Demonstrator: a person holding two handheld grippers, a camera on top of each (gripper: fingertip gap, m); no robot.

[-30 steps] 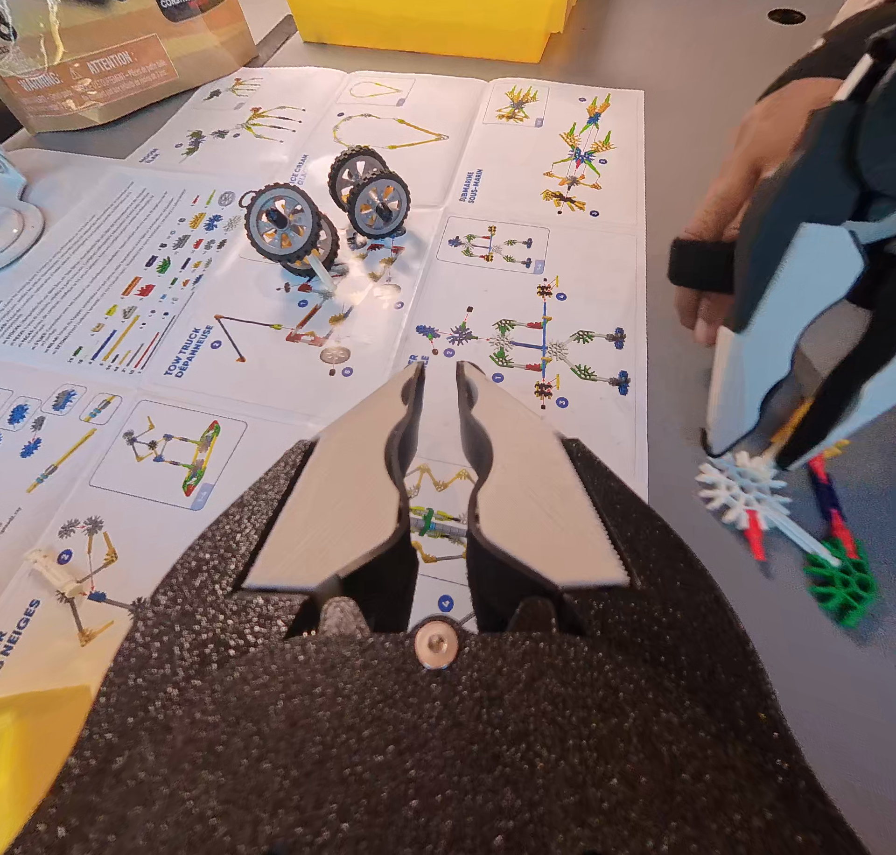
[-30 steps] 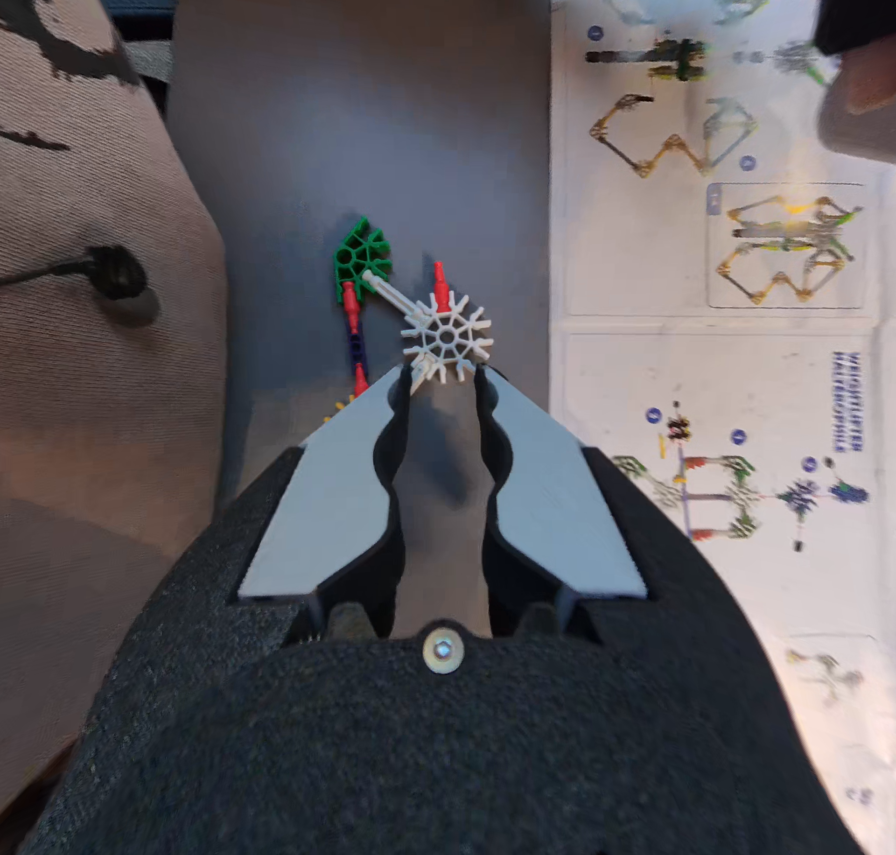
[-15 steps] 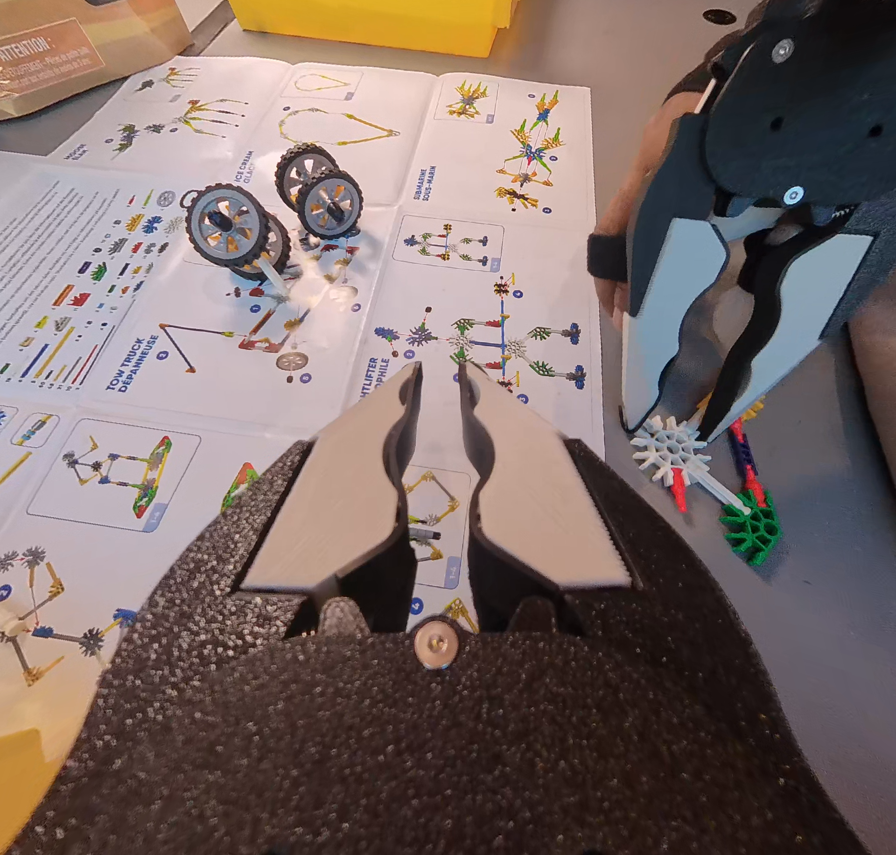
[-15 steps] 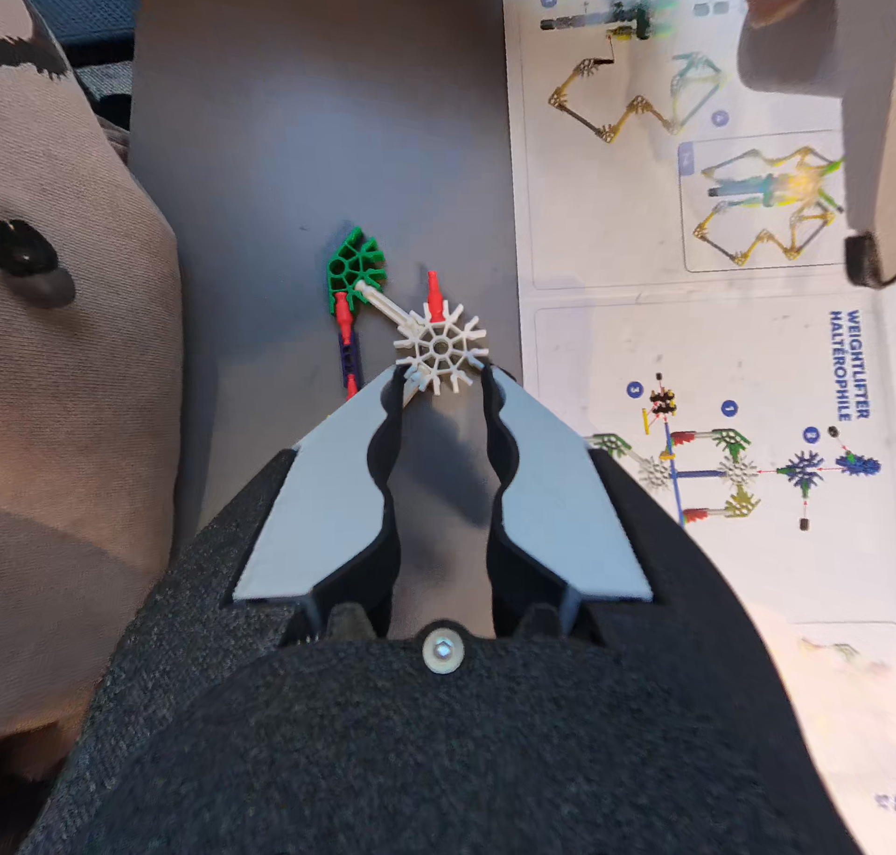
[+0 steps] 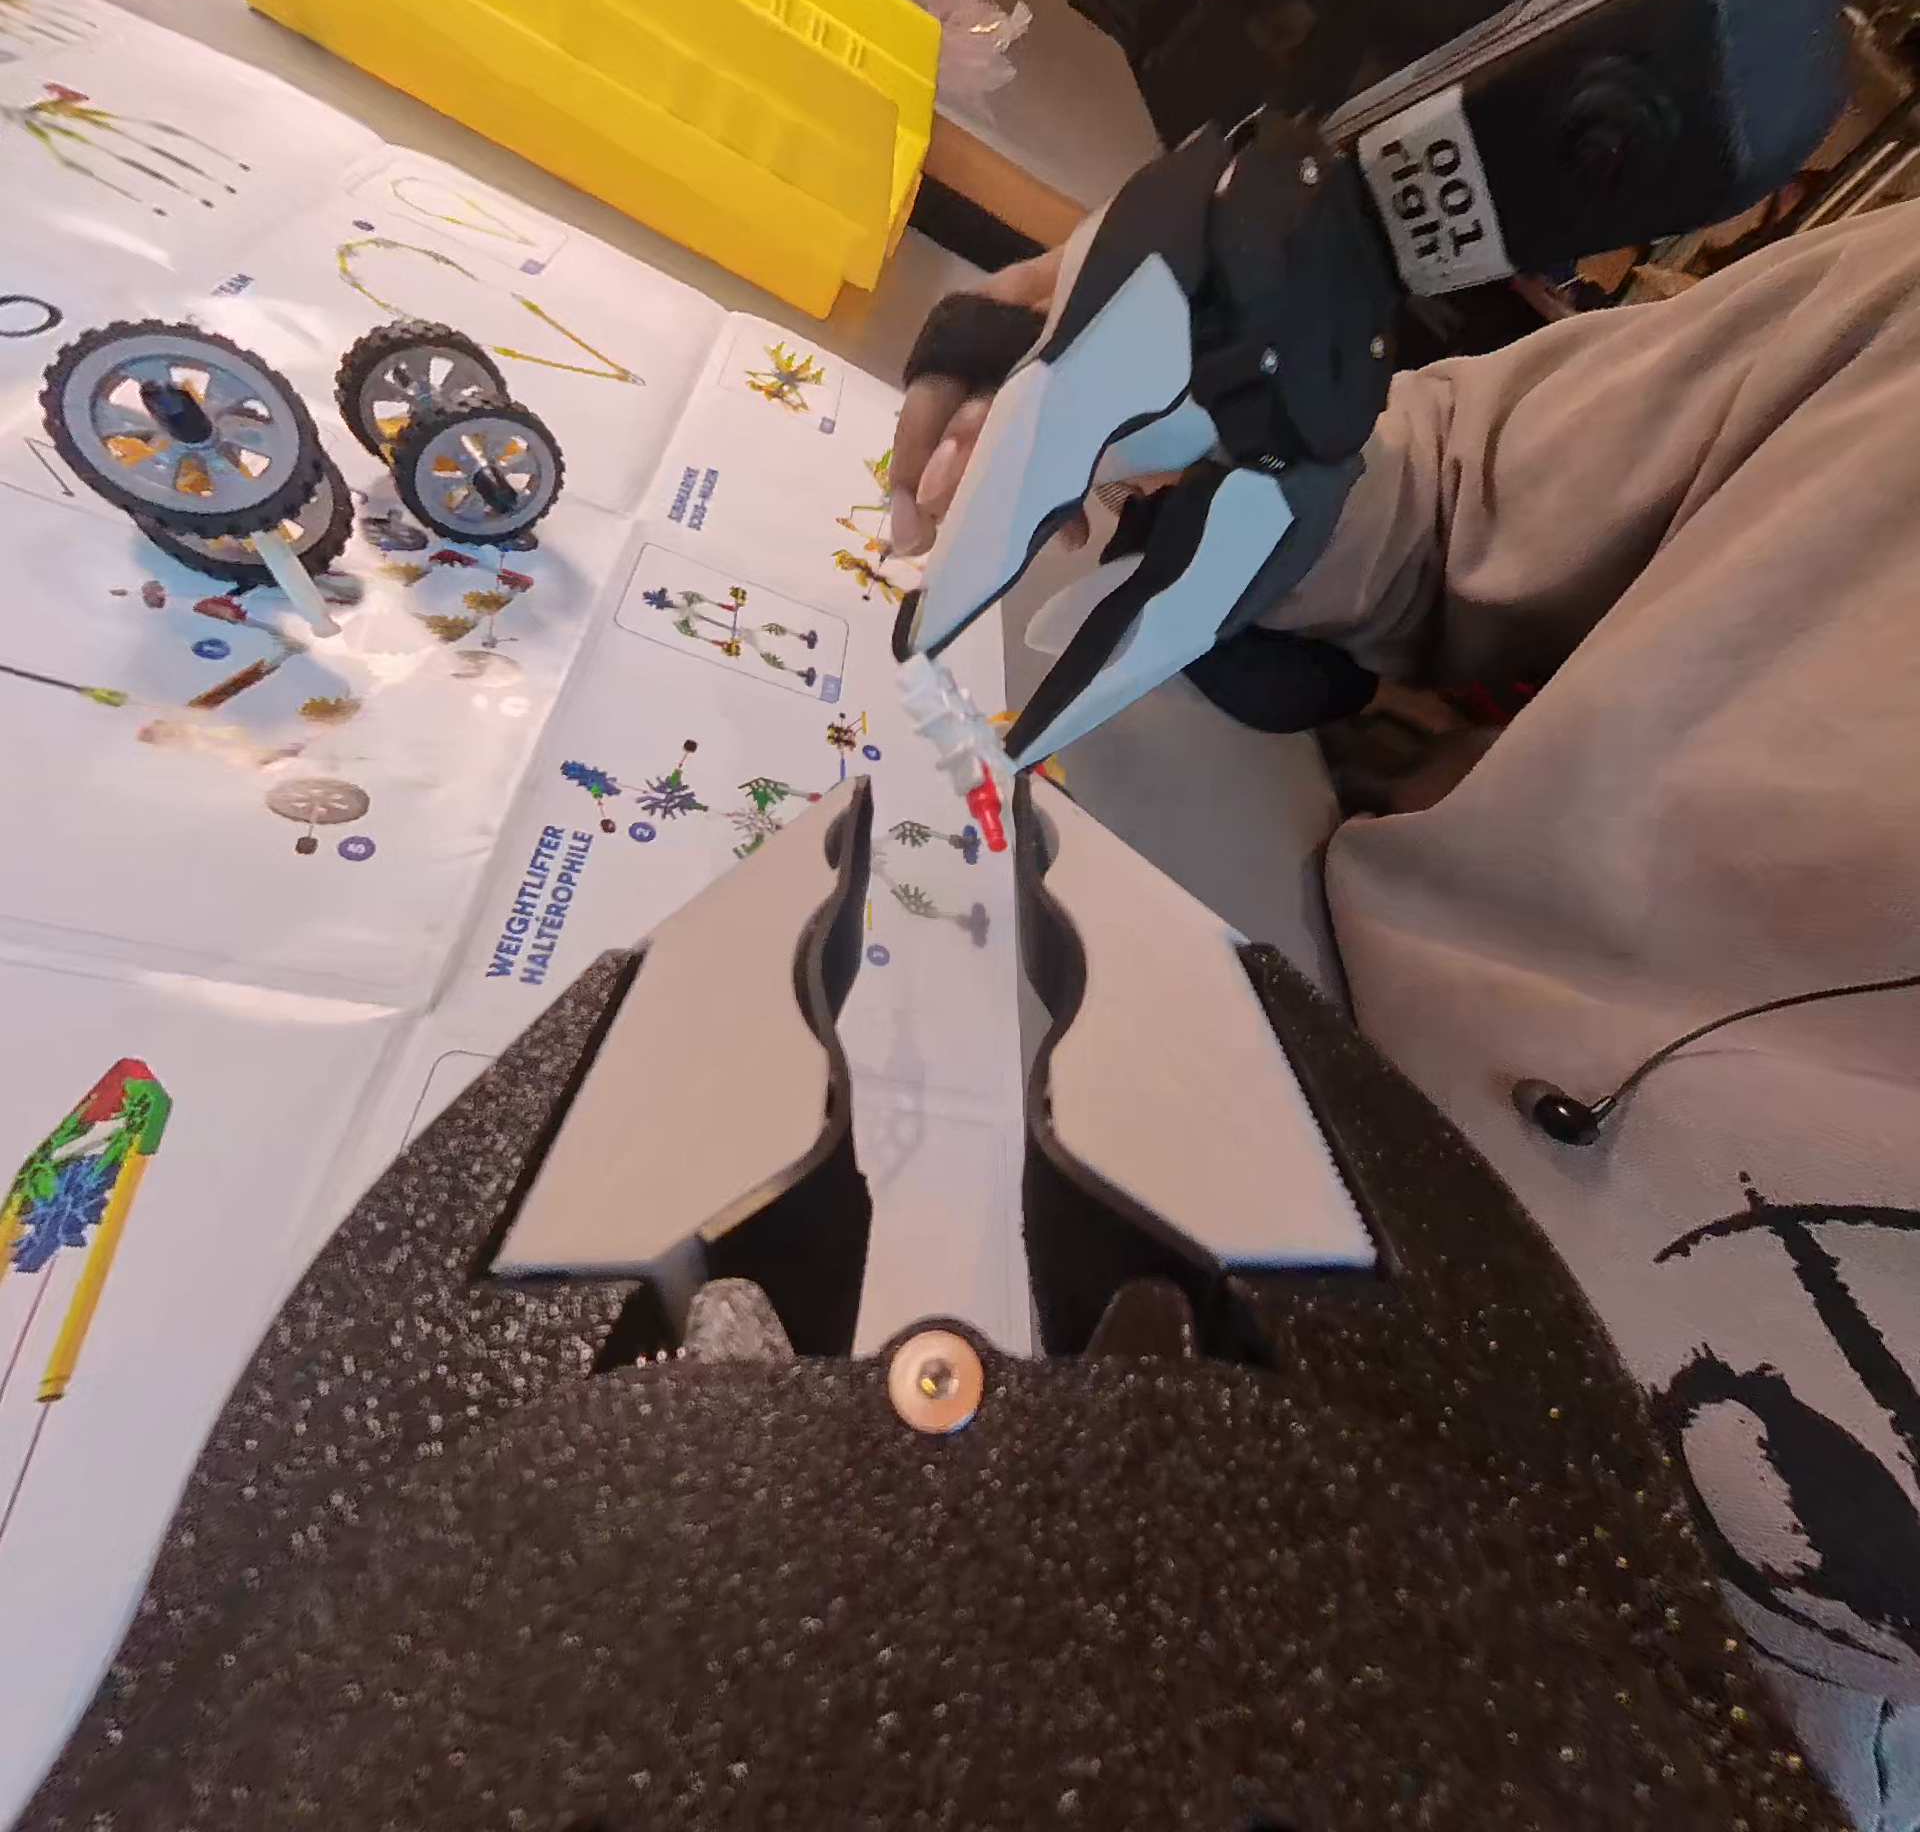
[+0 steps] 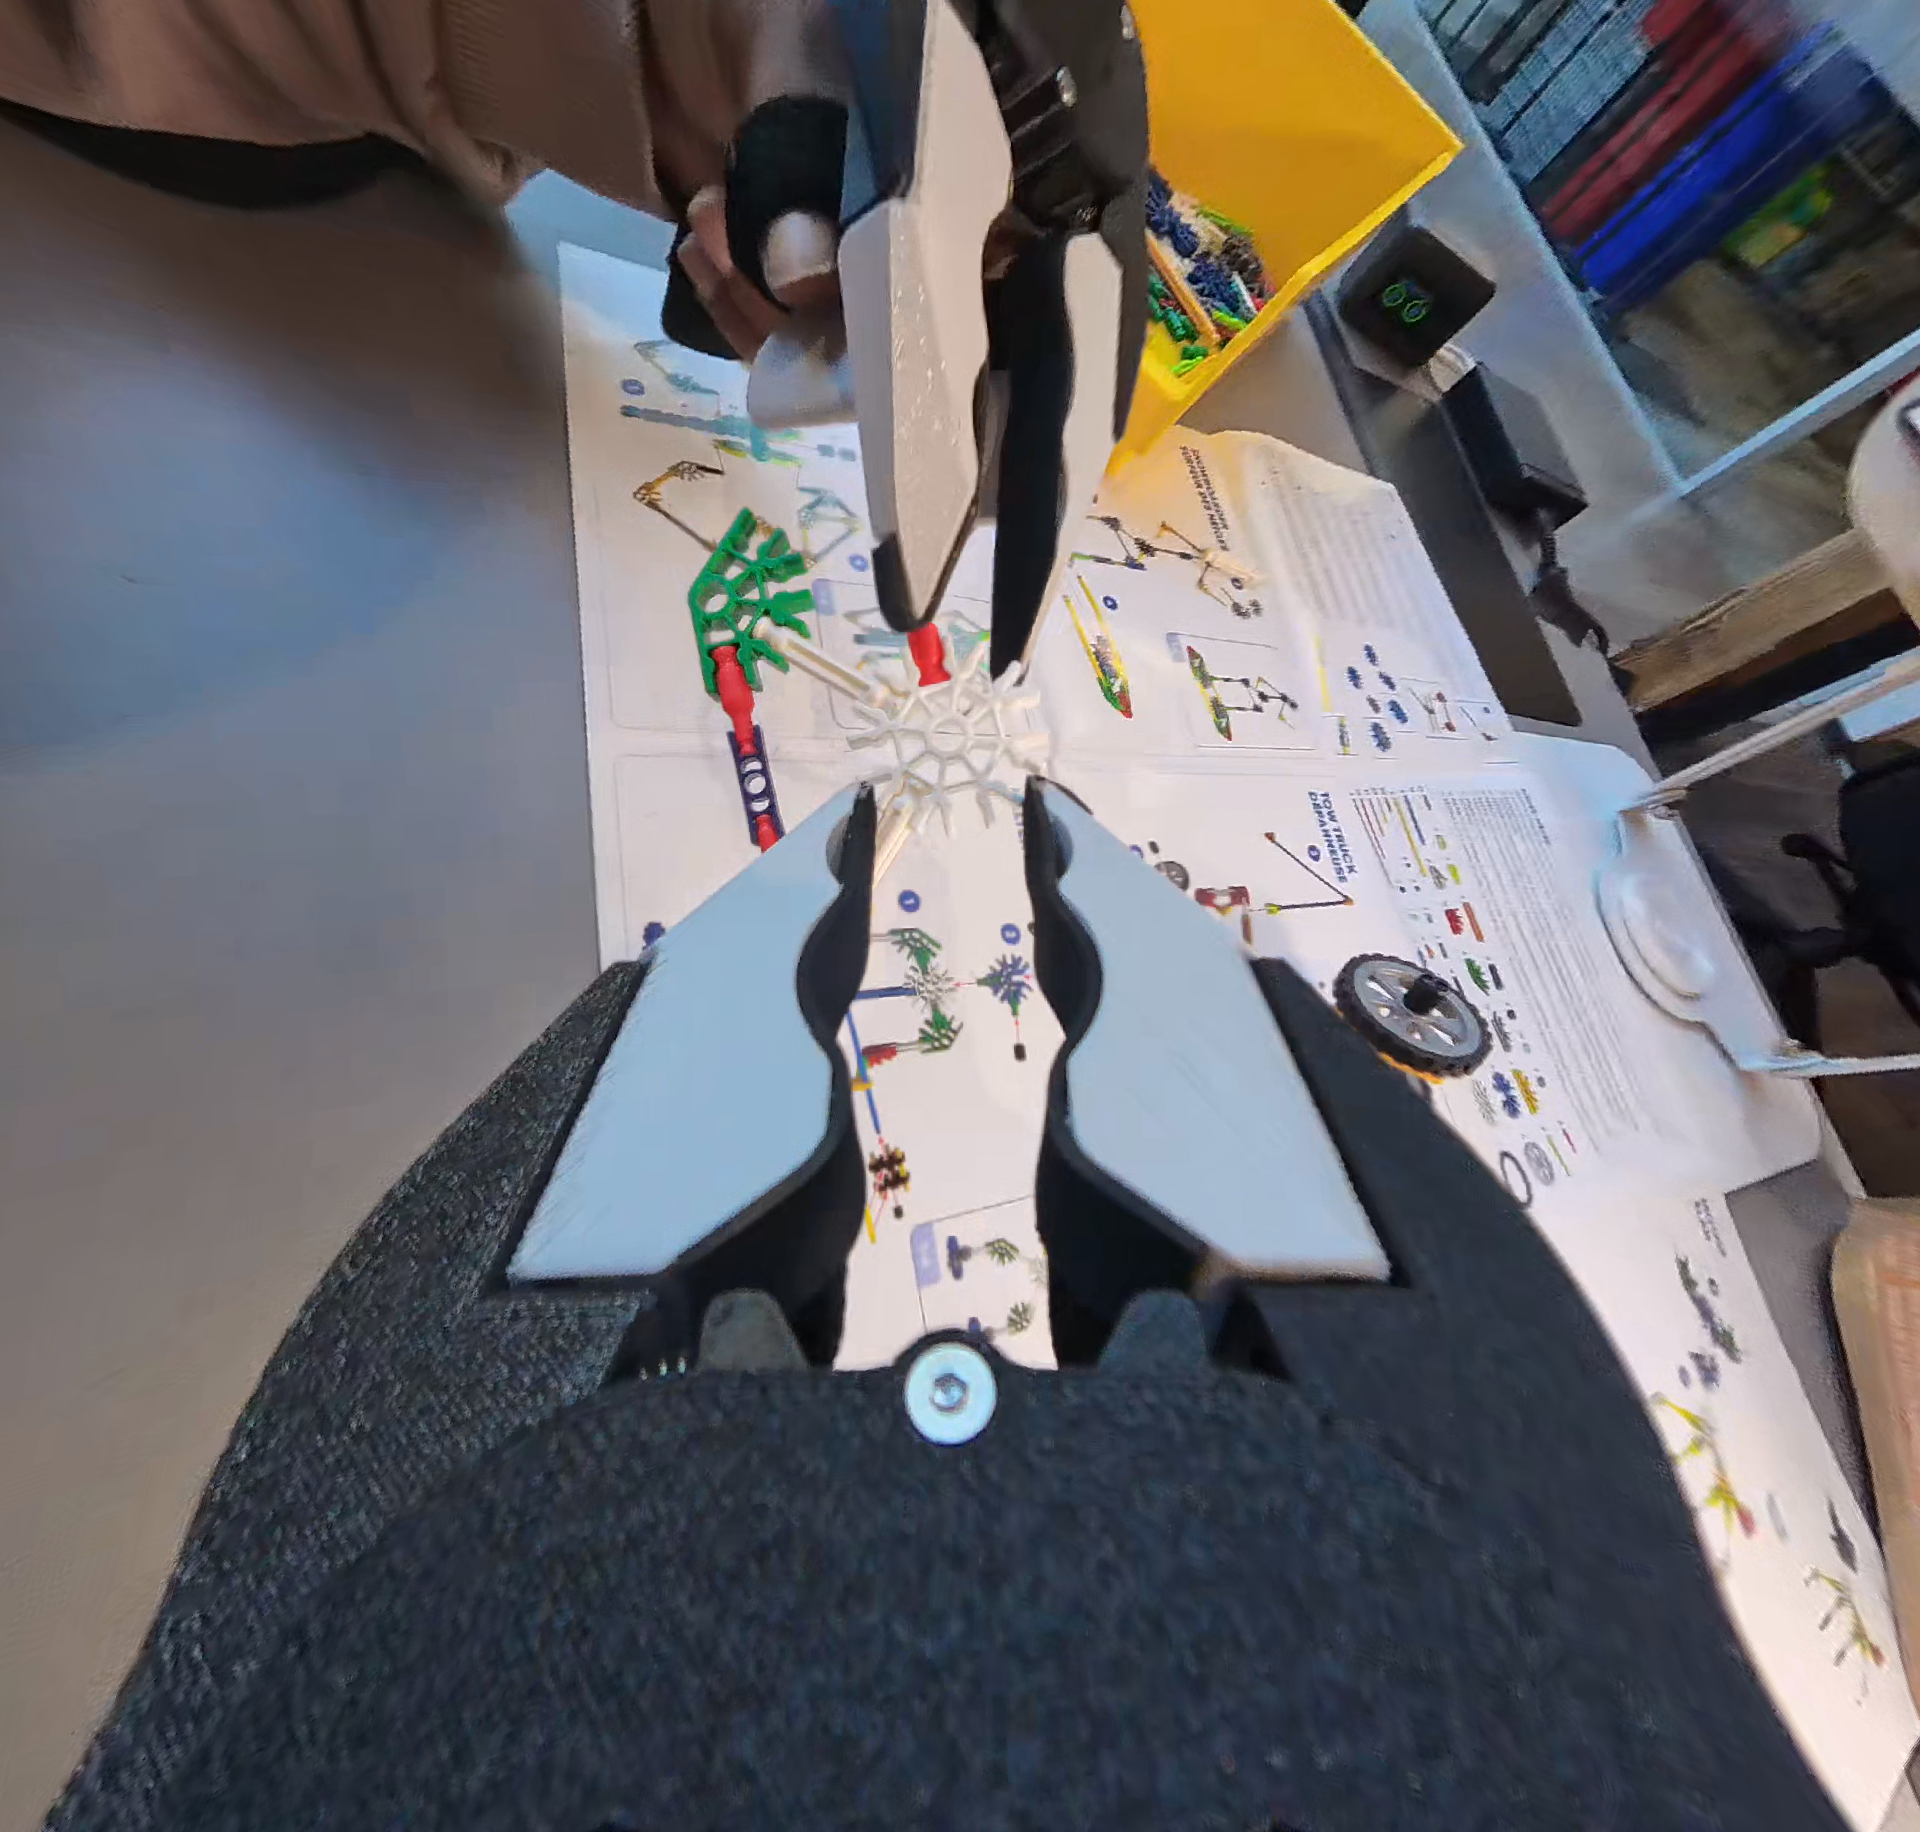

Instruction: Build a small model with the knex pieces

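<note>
We take the white snowflake connector [image 6: 945, 743] as our landmark. The right gripper [image 6: 945, 800] has its fingers about half apart, and the lower edge of the connector sits between their two tips. It seems to be pinched there, because in the left wrist view the connector stands on its edge, above the paper.

A small assembly hangs from this connector. A white rod [image 6: 821, 665] goes from it to a green fan-shaped connector [image 6: 748, 598] on its far left. From the green piece a red rod [image 6: 736, 686] and a blue rod [image 6: 750, 769] run back along the left side of the landmark. On the far side of the landmark a short red rod [image 6: 928, 655] sticks out.

The left gripper [image 5: 940, 795] comes to the landmark from the side opposite to the right one. Its fingers are apart, with a clear gap, and the end of the short red rod lies in this gap, close to one finger. We see no grip on it; whether that finger touches it we cannot tell.

Under the landmark lies a large folded instruction sheet [image 5: 416, 847] on the grey tabletop [image 6: 260, 639]. Well apart from the landmark, two pairs of grey wheels with black tyres [image 5: 182, 426] stand on the sheet. Beyond them is a yellow bin [image 5: 623, 68] with small loose parts.
</note>
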